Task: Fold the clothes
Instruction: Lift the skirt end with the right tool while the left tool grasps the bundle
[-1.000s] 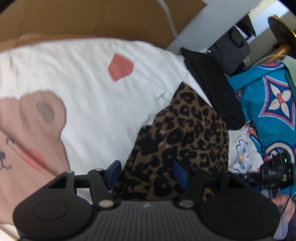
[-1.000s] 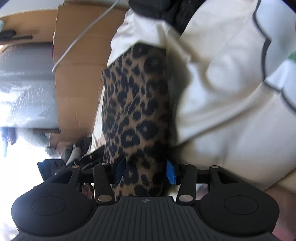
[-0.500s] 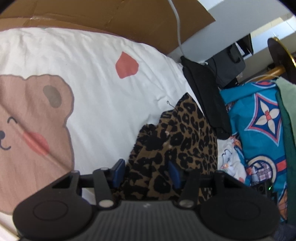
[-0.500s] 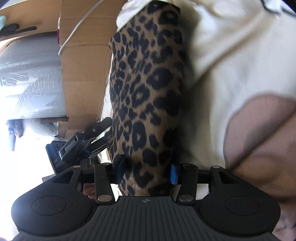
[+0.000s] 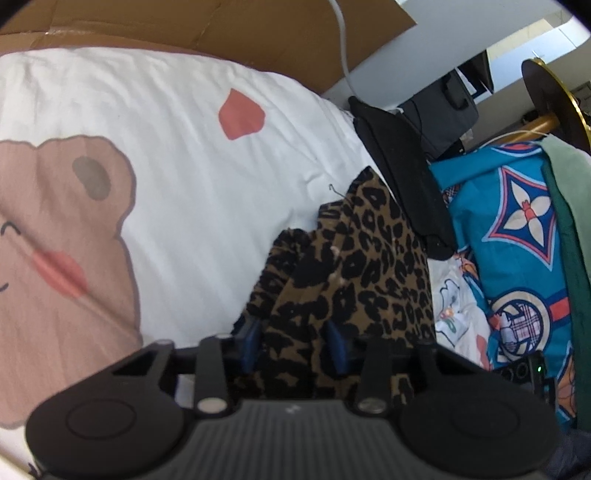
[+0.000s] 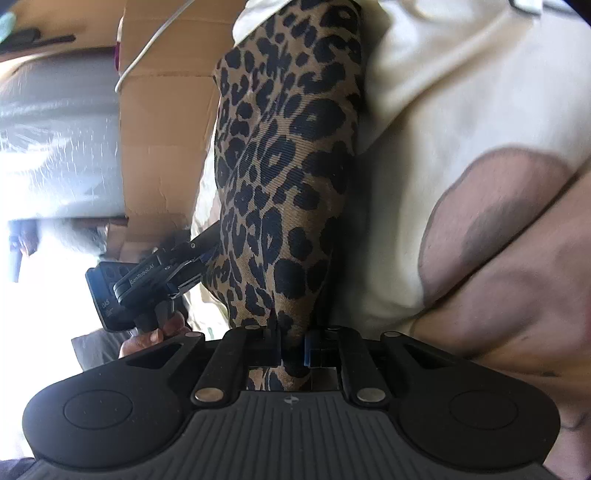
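A leopard-print garment (image 5: 362, 266) lies bunched on a white bedsheet with a brown bear print (image 5: 155, 177). My left gripper (image 5: 293, 345) has its blue-padded fingers around a fold of the garment, with a gap still between them. In the right wrist view the same garment (image 6: 284, 166) stretches away from my right gripper (image 6: 293, 349), whose jaws are pinched tight on its edge. The left gripper also shows in the right wrist view (image 6: 162, 277), holding the garment's other side.
A black garment (image 5: 402, 177) lies at the bed's right edge. A blue patterned cloth (image 5: 517, 229) and a green cloth (image 5: 569, 206) are piled to the right. A cardboard sheet (image 5: 207, 26) with a white cable (image 5: 341, 44) stands behind the bed.
Both grippers have narrowed on the leopard garment. The right jaws went from wide apart to pinched on the fabric, and the garment now hangs stretched between the two grippers.
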Demonstrator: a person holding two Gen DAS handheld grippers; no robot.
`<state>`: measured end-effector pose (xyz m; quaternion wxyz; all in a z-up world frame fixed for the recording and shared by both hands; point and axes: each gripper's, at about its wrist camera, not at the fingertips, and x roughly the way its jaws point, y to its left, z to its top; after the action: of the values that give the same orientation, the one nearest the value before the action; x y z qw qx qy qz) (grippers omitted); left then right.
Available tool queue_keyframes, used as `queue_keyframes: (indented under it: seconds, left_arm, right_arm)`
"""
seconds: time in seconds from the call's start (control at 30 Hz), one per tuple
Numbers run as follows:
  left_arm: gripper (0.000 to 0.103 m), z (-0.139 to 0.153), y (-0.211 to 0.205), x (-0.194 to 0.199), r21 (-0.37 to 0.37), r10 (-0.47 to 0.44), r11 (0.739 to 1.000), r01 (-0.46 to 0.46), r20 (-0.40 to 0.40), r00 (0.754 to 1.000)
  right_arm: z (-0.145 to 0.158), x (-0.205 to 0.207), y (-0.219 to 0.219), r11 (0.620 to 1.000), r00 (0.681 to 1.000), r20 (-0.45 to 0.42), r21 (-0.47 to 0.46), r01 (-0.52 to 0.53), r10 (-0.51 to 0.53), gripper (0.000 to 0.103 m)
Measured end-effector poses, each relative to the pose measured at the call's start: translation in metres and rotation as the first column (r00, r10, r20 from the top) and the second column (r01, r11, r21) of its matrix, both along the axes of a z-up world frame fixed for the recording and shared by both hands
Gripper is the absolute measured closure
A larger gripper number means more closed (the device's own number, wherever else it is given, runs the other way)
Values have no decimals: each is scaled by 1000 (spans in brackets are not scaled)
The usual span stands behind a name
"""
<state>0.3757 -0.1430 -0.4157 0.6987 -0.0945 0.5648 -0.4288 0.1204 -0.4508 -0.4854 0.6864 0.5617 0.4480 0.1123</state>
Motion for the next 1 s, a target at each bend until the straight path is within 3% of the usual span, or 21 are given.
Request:
queue_keyframes:
  seconds: [0.47,0.53,0.7,0.83,0.87,1.0]
  left_arm:
    - [77,0,-2,-37,-13,7,1000,-8,-86,996]
    - [77,3,-2,-41,-13,10,1000,-11,-78,997]
    - [79,15,2,-36,21,47,999,-46,-51,998]
    - [35,28,5,-23,13,96,995,-95,-26,995]
    - [28,29,4,-21,8,101,995,-101,-22,995]
    - [26,21,-10,-12,23,105,994,-104,-37,994]
  right_arm:
    - [31,19,-44,978,985,-70,-125,-165,158,94]
    - [32,26,-44,975,983,-77,-135,-175,166,89]
    - [31,25,-51,983,991,-71,-137,-126,117,55]
    - [33,26,-62,989,998,-49,-141,-55,49,52]
    - [33,26,-65,989,999,-44,-140,-37,31,52]
    - [30,31,-76,988,999,-32,-152,21,-26,52]
